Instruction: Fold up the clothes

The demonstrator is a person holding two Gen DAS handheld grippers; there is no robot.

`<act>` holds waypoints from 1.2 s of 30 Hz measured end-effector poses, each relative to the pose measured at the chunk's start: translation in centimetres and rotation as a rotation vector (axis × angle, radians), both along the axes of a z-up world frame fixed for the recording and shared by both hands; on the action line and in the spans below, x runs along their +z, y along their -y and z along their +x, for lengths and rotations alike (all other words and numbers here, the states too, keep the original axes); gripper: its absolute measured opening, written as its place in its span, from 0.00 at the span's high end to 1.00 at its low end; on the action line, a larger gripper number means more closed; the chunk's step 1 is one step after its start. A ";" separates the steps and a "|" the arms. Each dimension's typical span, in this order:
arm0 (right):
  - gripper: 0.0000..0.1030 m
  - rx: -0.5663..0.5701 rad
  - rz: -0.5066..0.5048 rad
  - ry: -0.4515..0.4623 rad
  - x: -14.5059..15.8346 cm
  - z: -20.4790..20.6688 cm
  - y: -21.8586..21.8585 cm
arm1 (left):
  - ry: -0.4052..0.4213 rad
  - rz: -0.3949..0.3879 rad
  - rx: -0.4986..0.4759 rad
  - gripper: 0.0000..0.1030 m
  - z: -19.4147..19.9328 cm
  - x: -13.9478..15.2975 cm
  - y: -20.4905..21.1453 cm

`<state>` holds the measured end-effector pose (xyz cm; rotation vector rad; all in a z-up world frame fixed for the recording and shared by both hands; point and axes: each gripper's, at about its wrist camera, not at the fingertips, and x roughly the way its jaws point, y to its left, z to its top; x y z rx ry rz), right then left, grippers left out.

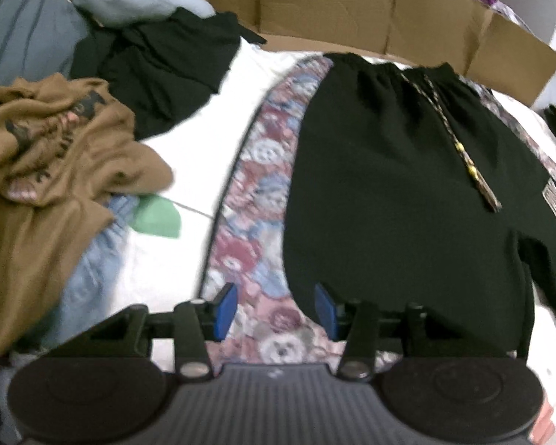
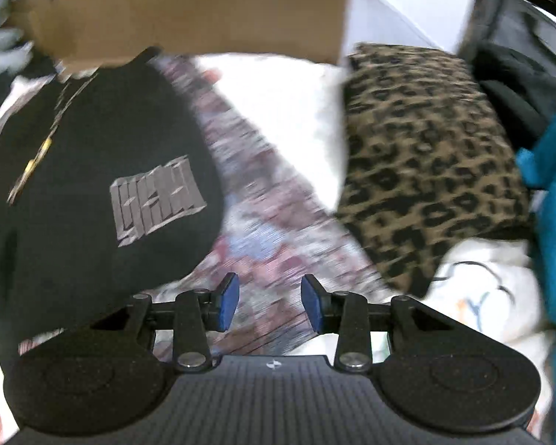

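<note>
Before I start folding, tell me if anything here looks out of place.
The black shorts lie spread flat, ready to fold. What looks untidy is the brown shirt, crumpled in a heap to the left, with another black garment bunched behind it.

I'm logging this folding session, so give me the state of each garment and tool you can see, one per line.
Black shorts: spread flat on the floral blanket, unfolded, drawstring lying loose on top.
Brown shirt: crumpled in a heap.
Black garment: bunched, unfolded.
Leopard-print garment: lying flat, looks folded.
Left tool: open, empty, at the shorts' hem.
Right tool: open, empty, over the blanket.
</note>
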<state>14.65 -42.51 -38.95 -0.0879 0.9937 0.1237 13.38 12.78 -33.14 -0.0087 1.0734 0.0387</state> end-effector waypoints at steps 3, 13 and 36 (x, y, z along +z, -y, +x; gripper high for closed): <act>0.58 0.051 -0.010 -0.039 -1.4 -0.7 -1.5 | -0.003 0.001 0.016 0.48 -0.4 -1.1 0.9; 0.57 0.137 -0.104 -0.165 -2.7 -3.1 -1.8 | -0.136 0.008 0.046 0.49 -3.0 -5.7 1.4; 0.55 0.180 -0.016 0.022 10.8 8.0 -4.0 | 0.069 0.015 0.077 0.32 3.4 11.2 -3.6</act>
